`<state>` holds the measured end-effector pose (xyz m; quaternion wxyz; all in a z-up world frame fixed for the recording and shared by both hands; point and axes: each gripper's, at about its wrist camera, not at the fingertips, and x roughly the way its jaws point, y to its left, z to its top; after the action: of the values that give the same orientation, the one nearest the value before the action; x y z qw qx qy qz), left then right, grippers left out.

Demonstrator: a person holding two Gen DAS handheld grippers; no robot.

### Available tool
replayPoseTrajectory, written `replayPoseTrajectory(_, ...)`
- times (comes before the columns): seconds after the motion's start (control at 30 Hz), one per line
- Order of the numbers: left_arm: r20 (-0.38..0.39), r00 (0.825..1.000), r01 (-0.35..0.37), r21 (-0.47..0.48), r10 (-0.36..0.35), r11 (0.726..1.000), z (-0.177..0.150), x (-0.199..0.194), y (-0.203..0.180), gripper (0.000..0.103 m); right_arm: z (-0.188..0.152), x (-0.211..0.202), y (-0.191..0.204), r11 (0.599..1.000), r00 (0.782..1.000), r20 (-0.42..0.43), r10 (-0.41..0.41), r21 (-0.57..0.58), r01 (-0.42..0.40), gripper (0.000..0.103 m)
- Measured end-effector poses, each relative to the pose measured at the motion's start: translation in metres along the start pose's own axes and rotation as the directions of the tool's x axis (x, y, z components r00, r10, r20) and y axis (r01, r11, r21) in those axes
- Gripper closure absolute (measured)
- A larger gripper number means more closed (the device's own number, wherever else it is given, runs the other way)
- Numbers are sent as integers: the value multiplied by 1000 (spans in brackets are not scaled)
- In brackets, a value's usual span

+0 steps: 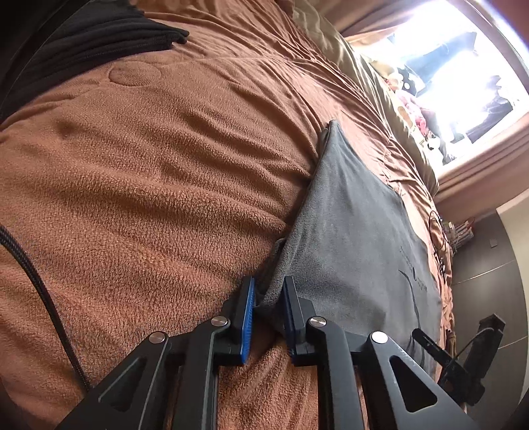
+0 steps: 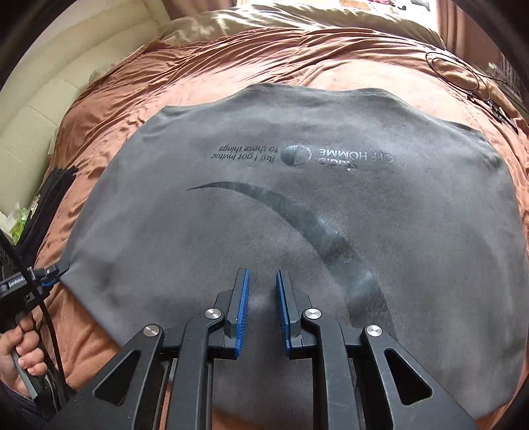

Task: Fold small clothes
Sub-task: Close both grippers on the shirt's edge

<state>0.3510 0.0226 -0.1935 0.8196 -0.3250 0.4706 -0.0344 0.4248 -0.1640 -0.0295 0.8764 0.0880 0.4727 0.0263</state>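
Note:
A grey T-shirt (image 2: pixel 297 205) with printed lettering and a dark curved stripe lies spread flat on a brown fleece blanket (image 1: pixel 148 165). In the left wrist view the T-shirt (image 1: pixel 350 231) runs away to the right, and my left gripper (image 1: pixel 268 294) is shut on its near corner, with bunched cloth filling the gap between the blue pads. From the right wrist view the left gripper (image 2: pixel 54 269) shows at the shirt's left corner, held by a hand (image 2: pixel 20 350). My right gripper (image 2: pixel 261 291) sits over the shirt's near edge, its pads pinching a small raised ridge of grey cloth.
A stack of black folded clothes (image 1: pixel 99 39) lies at the blanket's far left, also visible as black clothes (image 2: pixel 56 188). A thin black cable (image 2: pixel 459 69) loops on the blanket at far right. Beyond are a cream headboard (image 2: pixel 33 109), a beige sheet (image 2: pixel 264 20), a bright window (image 1: pixel 463 82) and dark floor (image 1: pixel 489 264).

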Motion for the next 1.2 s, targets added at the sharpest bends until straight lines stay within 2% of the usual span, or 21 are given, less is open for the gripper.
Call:
replayPoseTrajectory(0.4, -2, 999, -46, 4, 46, 999, -2, 3, -4, 88, 62, 44, -18, 998, 1000, -15, -6, 65, 6, 90)
replayPoseTrajectory(0.6, 3, 999, -37, -19, 37, 999, -3, 5, -2, 88, 94, 65, -25, 998, 999, -18, -38, 51, 39, 90)
replayPoseTrajectory(0.9, 8, 998, -63, -4, 63, 998, -5, 5, -7, 88, 138, 100, -30, 996, 996, -32, -78, 49, 79, 92)
replayPoseTrajectory(1.2, 2, 999, -45, -16, 45, 999, -4, 7, -4, 88, 178, 130, -32, 991, 991, -48, -122, 54, 125, 94)
